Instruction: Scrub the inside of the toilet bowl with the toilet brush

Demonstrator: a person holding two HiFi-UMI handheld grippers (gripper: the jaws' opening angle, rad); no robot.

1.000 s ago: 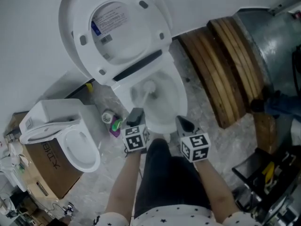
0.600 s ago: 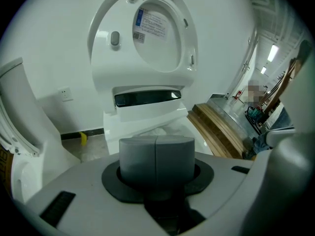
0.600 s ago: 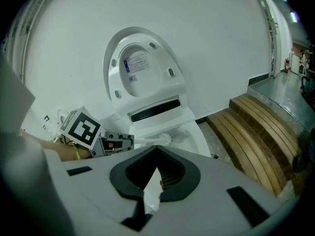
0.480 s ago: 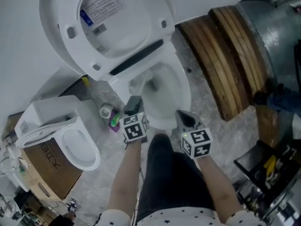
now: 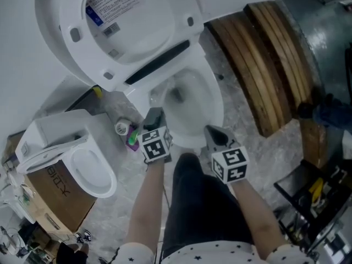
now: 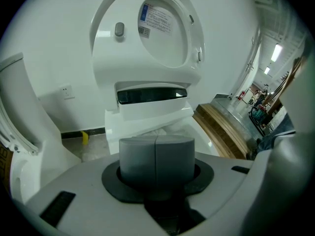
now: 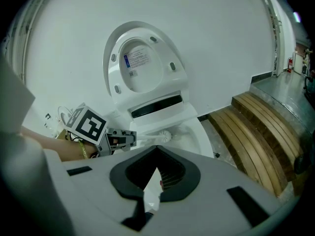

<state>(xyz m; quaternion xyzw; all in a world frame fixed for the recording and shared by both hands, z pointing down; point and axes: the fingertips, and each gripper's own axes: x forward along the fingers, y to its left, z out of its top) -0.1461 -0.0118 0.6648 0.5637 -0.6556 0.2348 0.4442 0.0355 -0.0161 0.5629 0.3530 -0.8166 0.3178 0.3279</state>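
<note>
Grips brush (image 7: 158, 137) in left gripper (image 5: 154, 116), handle pointing forward and down into bowl (image 5: 215, 110), head near bowl's rear wall. Holds right gripper (image 5: 212, 132) closed, empty, at bowl's front rim.

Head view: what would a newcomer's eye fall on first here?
The white toilet's raised lid fills the top centre. Below it, the left hand-held gripper holds the toilet brush with its head down in the bowl. Curved wooden planks lie at the right.
</note>
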